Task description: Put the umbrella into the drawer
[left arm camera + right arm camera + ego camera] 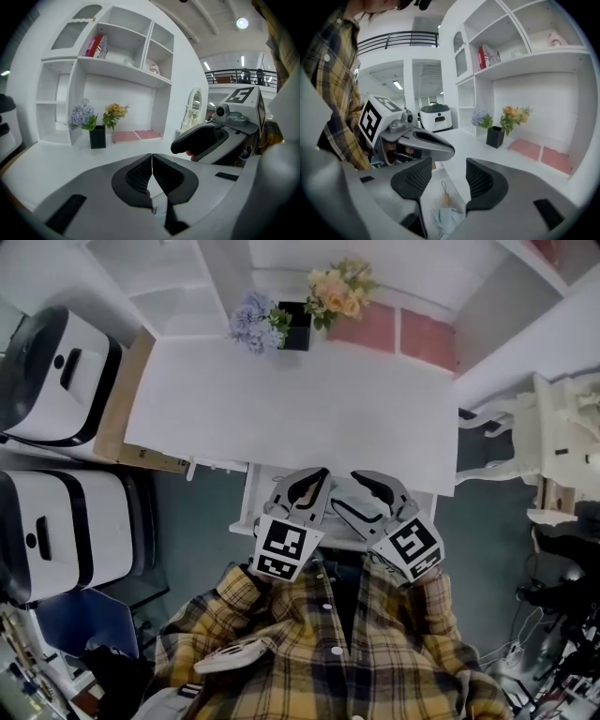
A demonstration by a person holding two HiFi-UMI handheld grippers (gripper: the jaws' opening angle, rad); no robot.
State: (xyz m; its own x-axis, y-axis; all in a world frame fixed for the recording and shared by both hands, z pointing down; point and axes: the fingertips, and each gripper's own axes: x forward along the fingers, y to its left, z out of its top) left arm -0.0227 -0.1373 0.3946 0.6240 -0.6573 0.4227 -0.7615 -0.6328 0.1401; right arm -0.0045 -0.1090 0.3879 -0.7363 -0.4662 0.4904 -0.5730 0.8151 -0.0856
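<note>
Desk point(281, 409): vase point(296, 326), pink mats point(367, 328); umbrella point(446, 214) in drawer point(244, 510)

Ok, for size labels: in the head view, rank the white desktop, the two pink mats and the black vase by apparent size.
1. white desktop
2. left pink mat and right pink mat, too alike to rank
3. black vase

Yellow plaid shirt point(412, 652) — dark check lines, white buttons point(336, 651)

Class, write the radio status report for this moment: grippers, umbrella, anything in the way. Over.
Left gripper shut, empty. Right gripper open, empty, over the drawer. Umbrella lying in the open drawer, ungripped. Nothing seen in the way.
</note>
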